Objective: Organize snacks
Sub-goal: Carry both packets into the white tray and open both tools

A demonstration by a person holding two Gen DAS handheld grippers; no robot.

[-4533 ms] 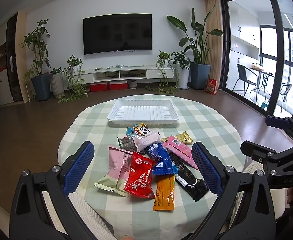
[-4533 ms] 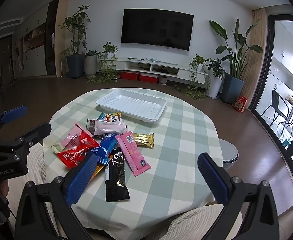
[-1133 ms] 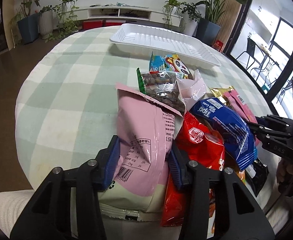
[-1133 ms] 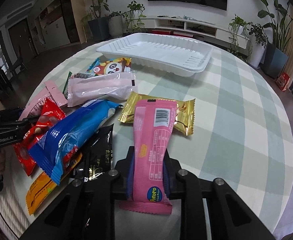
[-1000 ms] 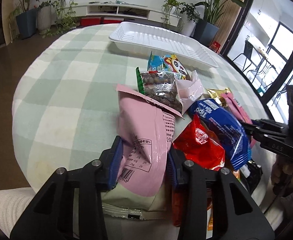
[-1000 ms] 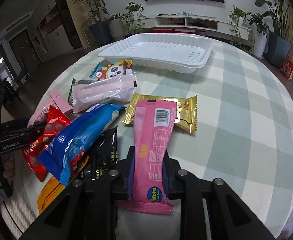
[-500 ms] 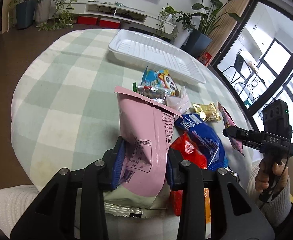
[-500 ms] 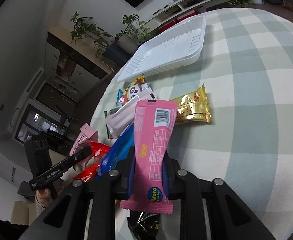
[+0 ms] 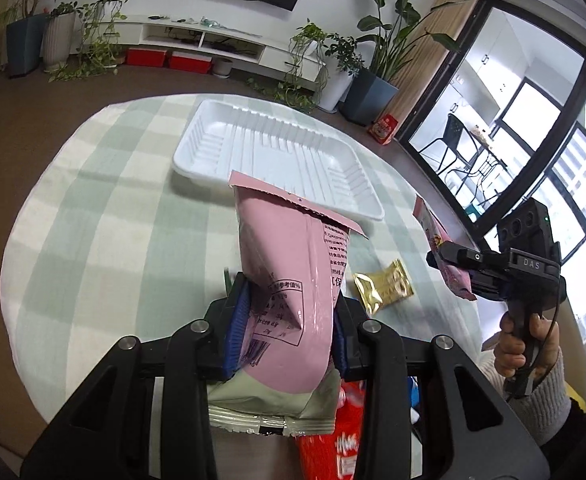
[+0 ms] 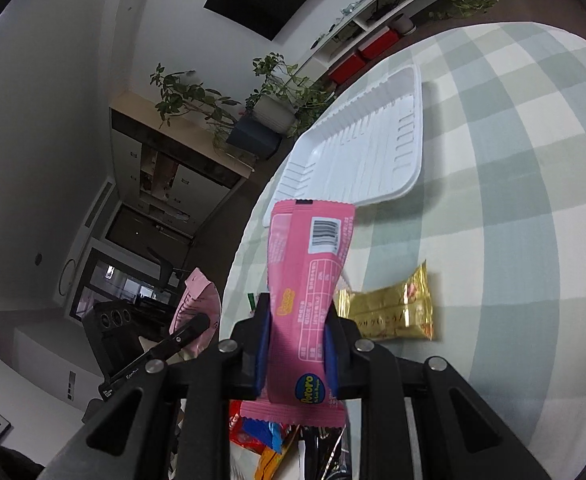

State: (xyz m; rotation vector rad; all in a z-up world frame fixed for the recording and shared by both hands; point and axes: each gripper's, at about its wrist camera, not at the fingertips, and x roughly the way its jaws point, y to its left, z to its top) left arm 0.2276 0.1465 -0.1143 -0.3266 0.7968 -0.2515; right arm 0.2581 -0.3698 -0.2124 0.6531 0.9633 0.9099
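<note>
Left gripper [image 9: 289, 324] has its fingers clamped on a pale pink snack bag [image 9: 293, 276], which sticks up ahead of the pads, off the checked worktop [image 9: 105, 216]. Right gripper [image 10: 295, 344] is pinched tight on a hot-pink Pororo bar [image 10: 307, 280]. White tray [image 9: 269, 156] sits beyond both sets of fingers, gold wrapper [image 10: 389, 312] just right of the right ones.

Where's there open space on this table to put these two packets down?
The white tray is bare inside. Bare checked tablecloth lies left of the tray, and more right of the gold packet. It is crowded near the red packet, below the jaws.
</note>
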